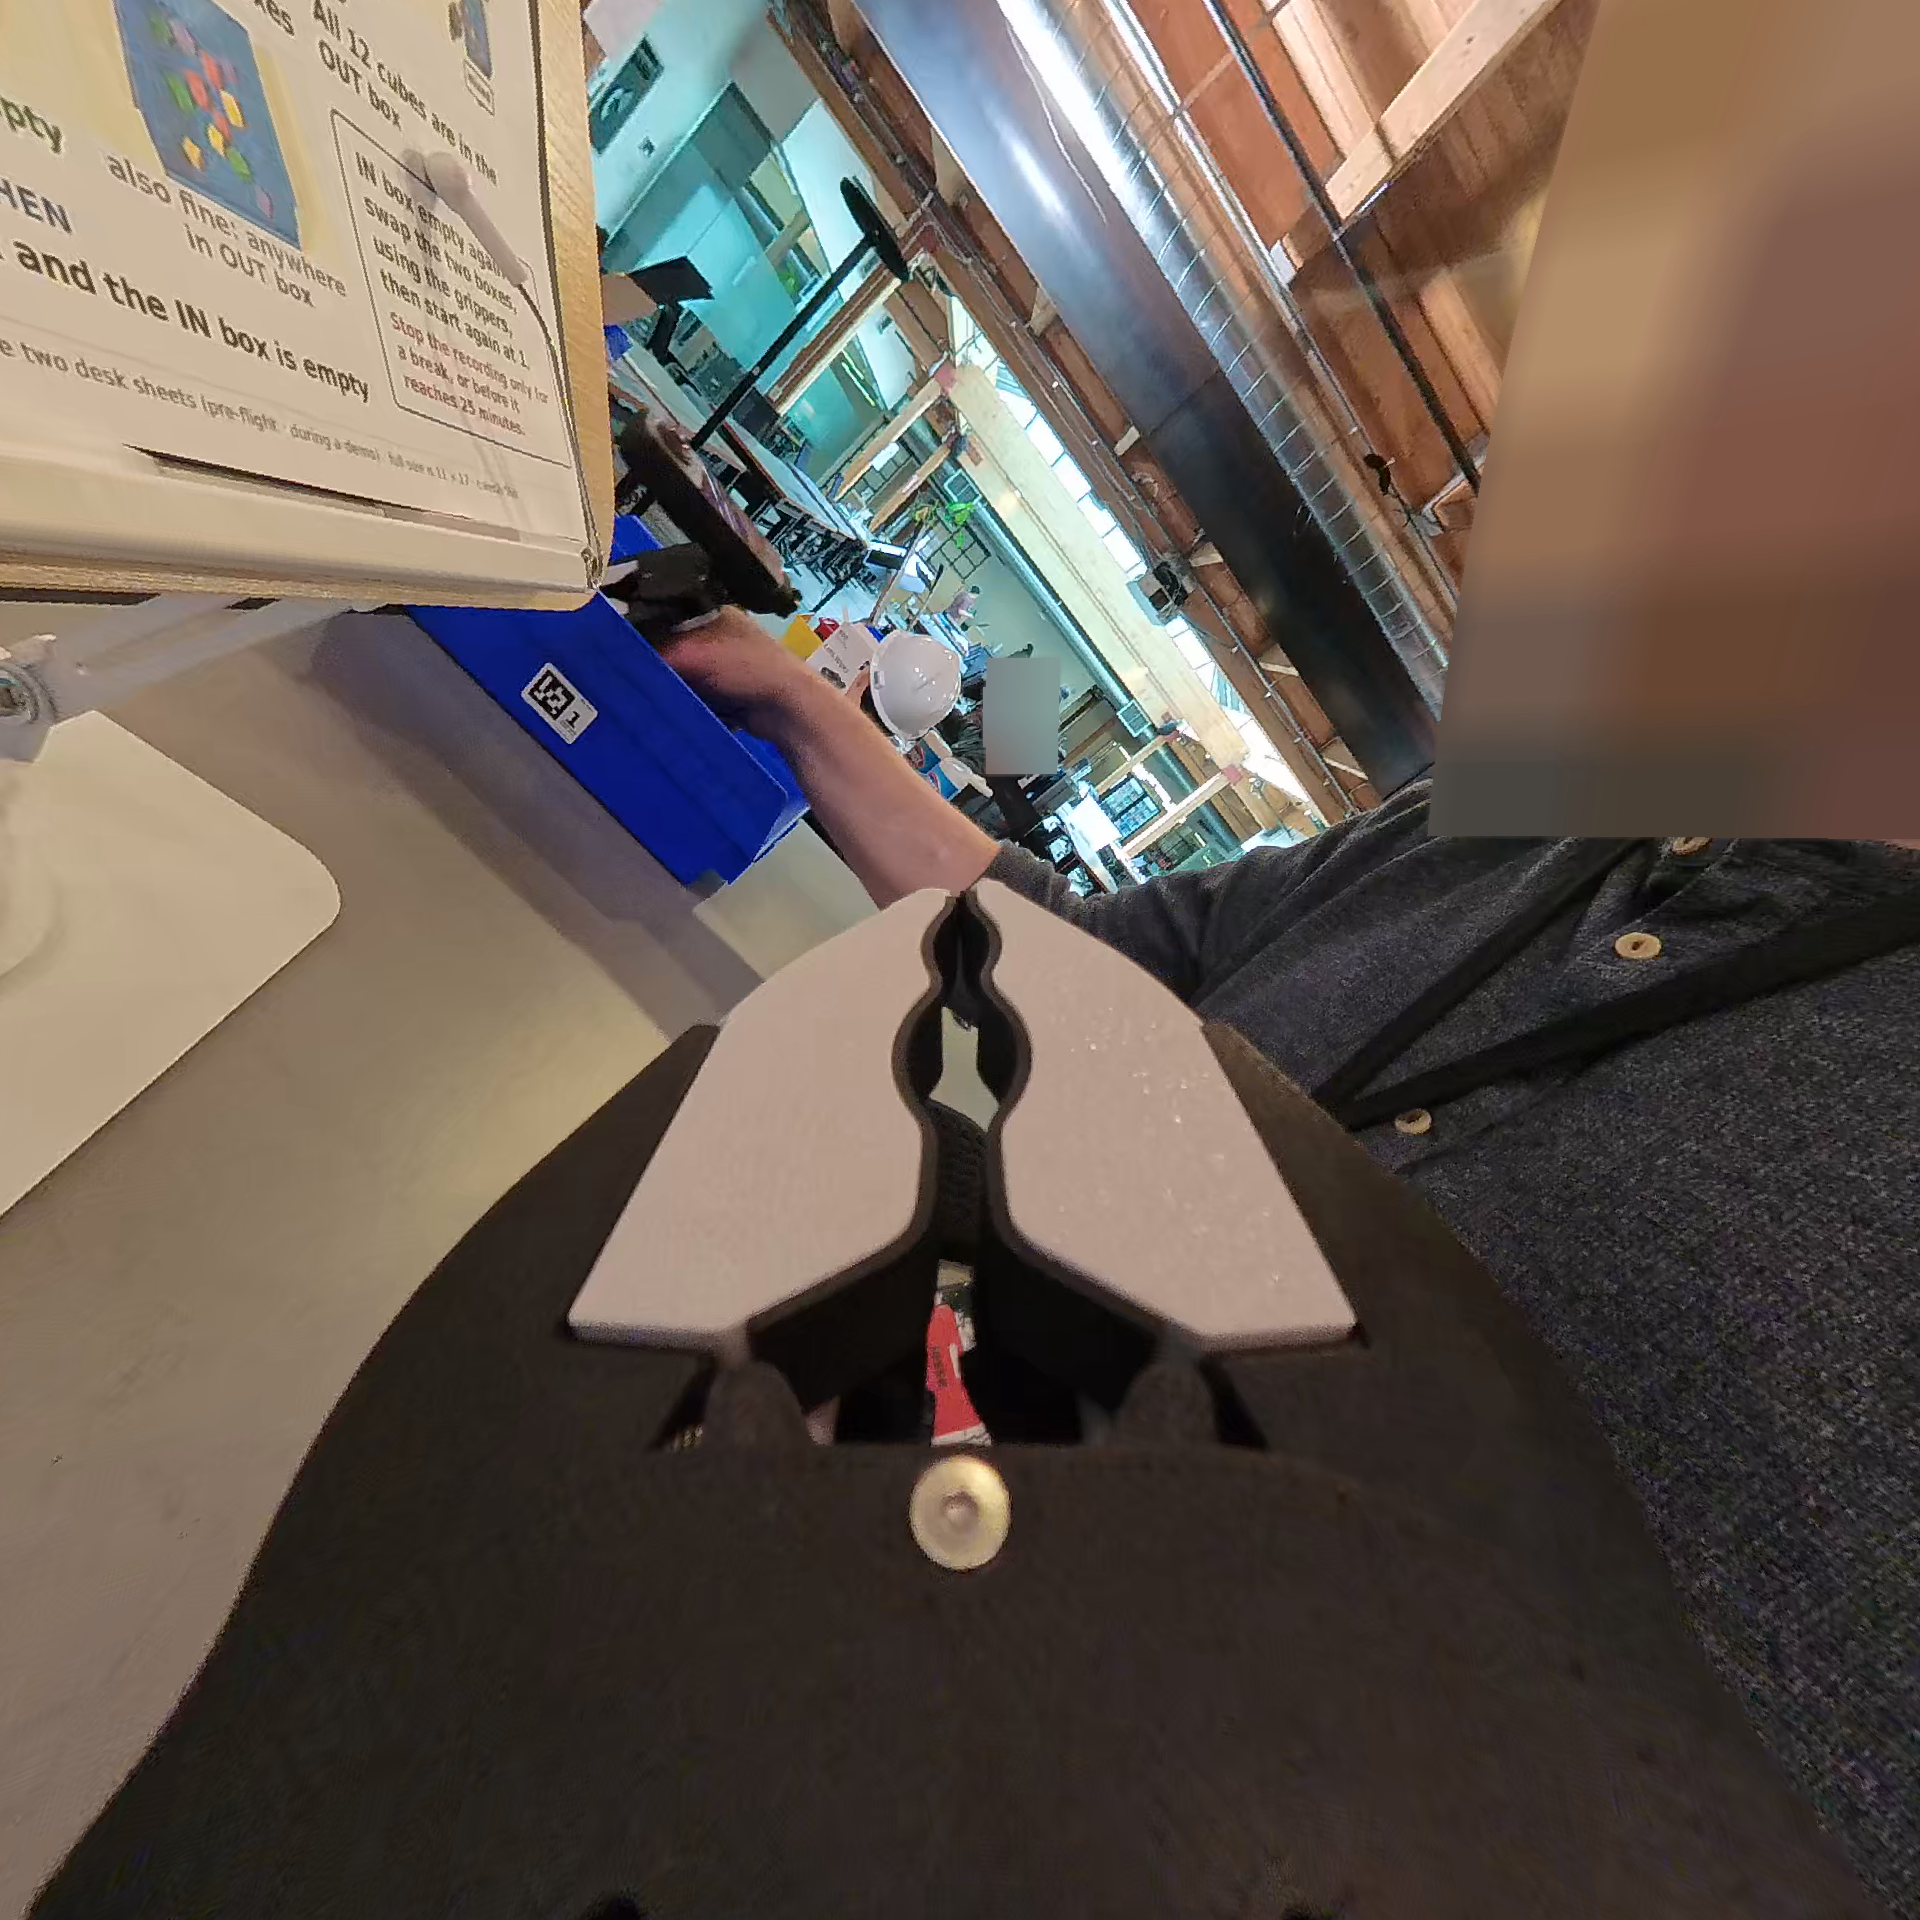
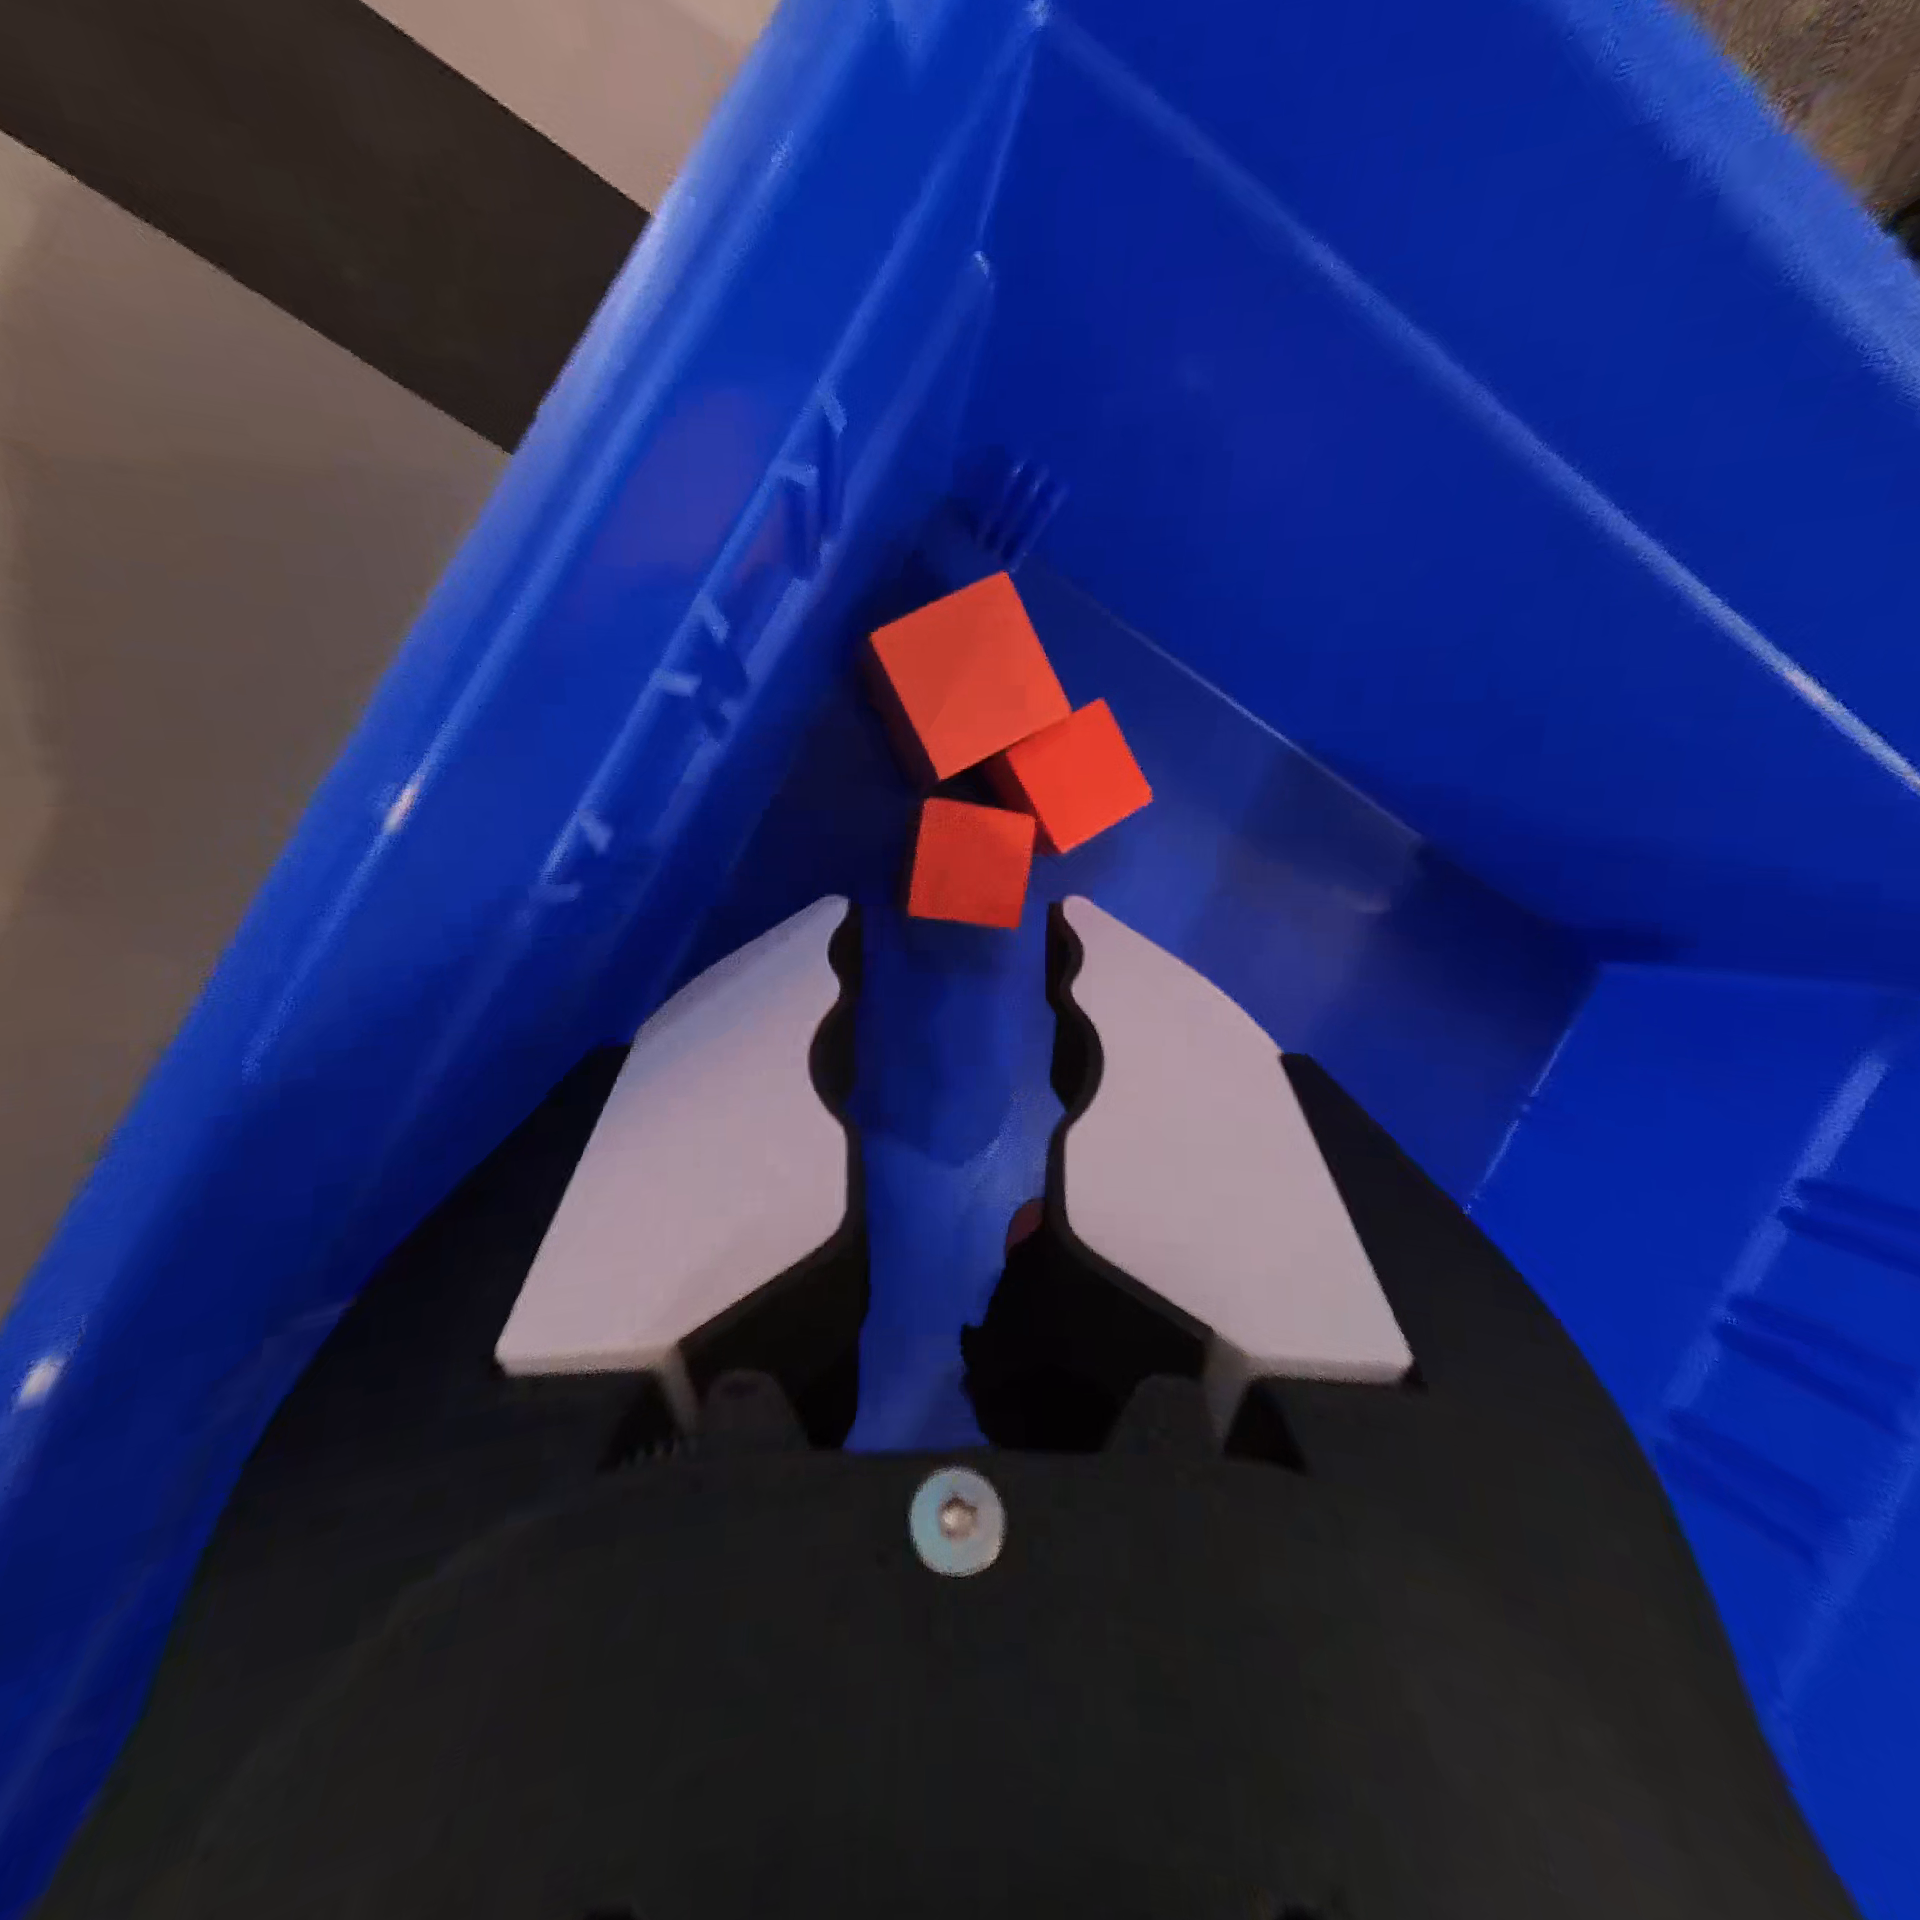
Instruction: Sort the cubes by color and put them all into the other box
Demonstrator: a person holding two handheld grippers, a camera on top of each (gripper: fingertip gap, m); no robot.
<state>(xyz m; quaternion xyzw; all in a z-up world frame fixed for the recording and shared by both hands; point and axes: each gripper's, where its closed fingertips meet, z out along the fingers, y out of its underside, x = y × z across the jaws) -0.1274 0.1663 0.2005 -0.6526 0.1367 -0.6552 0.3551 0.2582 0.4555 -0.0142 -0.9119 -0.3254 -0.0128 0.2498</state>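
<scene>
Counting what sits in your blue box, you have three red cubes, all bunched into one inside corner where two walls meet. The far cube lies tight in the corner, a second touches it on the right, and the near one lies just beyond your right gripper's tips. That gripper is spread wide, its two pale fingers apart with bare box floor between them; nothing is grasped. The cubes are matte with sharp edges; the box is glossy moulded plastic with ribbed walls.

Your left gripper is clenched, tips meeting on nothing, its wavy dark pads leaving small gaps lower down. It hangs over the grey desk, well apart from the one box seen there, which carries one square black-and-white tag. One printed sheet on cardboard stands at the desk's far edge.
</scene>
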